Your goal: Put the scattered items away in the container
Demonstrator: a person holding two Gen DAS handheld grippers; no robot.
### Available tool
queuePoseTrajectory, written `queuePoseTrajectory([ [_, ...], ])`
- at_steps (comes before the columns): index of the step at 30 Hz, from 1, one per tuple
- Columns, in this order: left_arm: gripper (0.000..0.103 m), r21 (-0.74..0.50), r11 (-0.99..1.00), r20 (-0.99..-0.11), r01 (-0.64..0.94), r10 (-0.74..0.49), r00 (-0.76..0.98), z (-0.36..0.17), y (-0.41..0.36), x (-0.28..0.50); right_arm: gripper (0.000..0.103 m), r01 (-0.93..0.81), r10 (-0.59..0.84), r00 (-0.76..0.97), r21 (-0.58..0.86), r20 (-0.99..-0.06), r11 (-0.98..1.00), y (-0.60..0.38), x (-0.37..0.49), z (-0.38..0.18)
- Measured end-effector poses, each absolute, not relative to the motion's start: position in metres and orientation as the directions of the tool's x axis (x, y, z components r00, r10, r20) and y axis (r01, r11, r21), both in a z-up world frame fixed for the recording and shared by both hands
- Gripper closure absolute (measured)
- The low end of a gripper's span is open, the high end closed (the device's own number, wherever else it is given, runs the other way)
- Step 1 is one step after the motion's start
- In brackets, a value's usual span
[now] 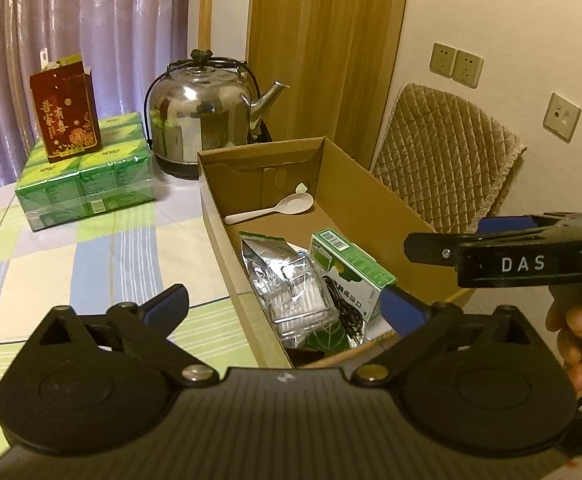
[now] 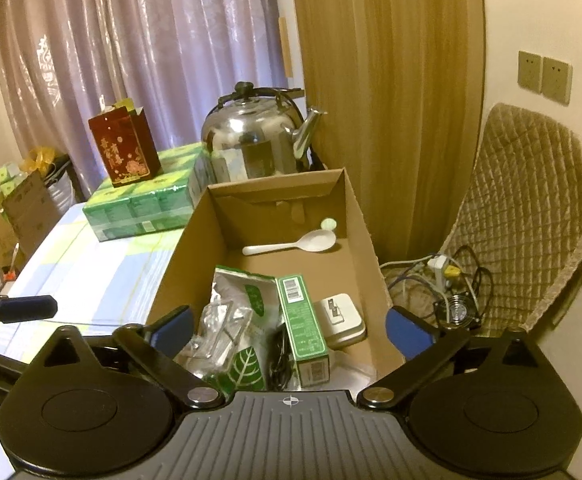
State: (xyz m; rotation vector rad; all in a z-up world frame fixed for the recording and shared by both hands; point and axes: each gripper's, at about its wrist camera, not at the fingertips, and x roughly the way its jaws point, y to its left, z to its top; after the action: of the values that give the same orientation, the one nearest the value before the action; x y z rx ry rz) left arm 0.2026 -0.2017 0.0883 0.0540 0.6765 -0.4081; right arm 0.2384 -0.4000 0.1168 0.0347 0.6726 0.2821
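An open cardboard box [image 1: 371, 200] [image 2: 195, 248] stands on the checked tablecloth. Inside lie a white spoon [image 1: 275, 208] [image 2: 291, 245], a silver foil bag with green leaf print [image 1: 267, 264] [image 2: 247, 292], a green carton [image 1: 351, 272] [image 2: 303, 328], a clear plastic case [image 1: 303, 300] [image 2: 219, 336], a black cable [image 1: 343, 308] and a white adapter [image 2: 341, 316]. My left gripper [image 1: 287, 308] hovers open over the box's near left wall, holding nothing. My right gripper [image 2: 291, 330] [image 1: 447, 240] hangs open above the near end of the box, also holding nothing.
A steel kettle [image 1: 203, 120] stands behind the box. A red carton [image 1: 67, 112] sits on wrapped green tissue packs [image 1: 87, 176] at the back left. A padded chair [image 1: 447, 168] is right of the box, with cables and a power strip [image 2: 443, 272] on the floor.
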Motion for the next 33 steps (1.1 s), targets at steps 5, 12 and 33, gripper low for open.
queuePoseTrajectory([
  [5, 0.001, -0.087, 0.934, -0.612, 0.347, -0.325, 0.720, 0.096, -0.195, 0.183, 0.002, -0.254, 0.264, 0.740, 0.106, -0.618, 0.961, -0.397, 0.218, 0.127],
  [12, 0.001, -0.110, 0.947, -0.624, 0.300, -0.301, 0.721, 0.101, -0.183, 0.157, 0.002, -0.250, 0.255, 0.734, 0.098, -0.630, 0.963, -0.397, 0.186, 0.137],
  [33, 0.001, -0.060, 0.969, -0.662, 0.241, -0.220, 0.717, 0.113, -0.162, 0.093, 0.002, -0.212, 0.206, 0.728, 0.070, -0.654, 0.975, -0.401, 0.107, 0.146],
])
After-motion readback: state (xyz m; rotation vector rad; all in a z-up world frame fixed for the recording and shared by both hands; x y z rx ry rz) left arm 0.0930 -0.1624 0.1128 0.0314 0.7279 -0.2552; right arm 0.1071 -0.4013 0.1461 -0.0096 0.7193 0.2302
